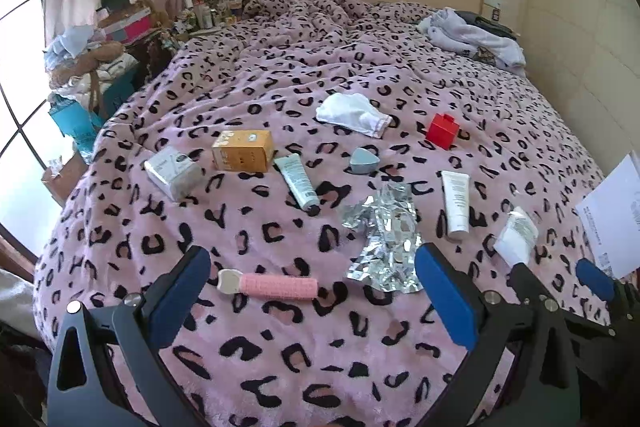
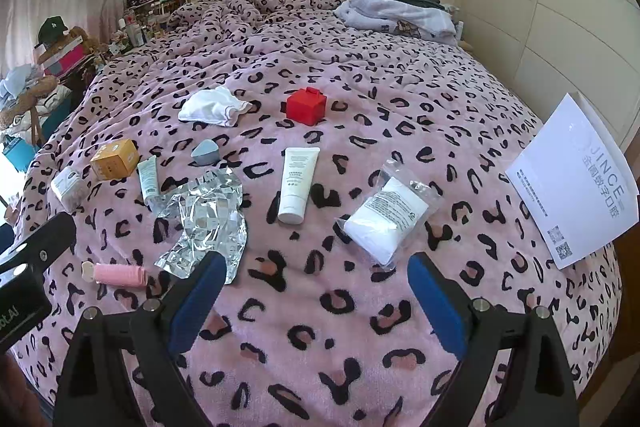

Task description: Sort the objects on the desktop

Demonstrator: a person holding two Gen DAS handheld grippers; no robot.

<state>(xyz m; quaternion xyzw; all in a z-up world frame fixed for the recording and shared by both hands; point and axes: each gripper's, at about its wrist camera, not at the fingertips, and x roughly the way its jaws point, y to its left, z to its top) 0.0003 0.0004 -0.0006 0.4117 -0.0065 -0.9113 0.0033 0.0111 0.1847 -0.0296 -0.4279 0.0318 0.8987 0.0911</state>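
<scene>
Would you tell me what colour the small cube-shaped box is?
The box is bright red, clearest in the right wrist view.

Both grippers held level, jaws spread wide — nothing gripped.

The left gripper (image 1: 312, 291) is held low with blue-padded fingers (image 1: 178, 299) parted; the right gripper (image 2: 314, 293) is held just beside it — likewise parted, its pads (image 2: 436, 303) bare.

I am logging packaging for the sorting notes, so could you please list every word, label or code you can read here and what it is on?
"JINCE": on the white paper bag, printed sideways, with Chinese characters beside it.
Two QR codes: same bag, lower corner; not readable as text.
White tube, plastic packet, orange box, white box, green tube: print too small to read.
</scene>
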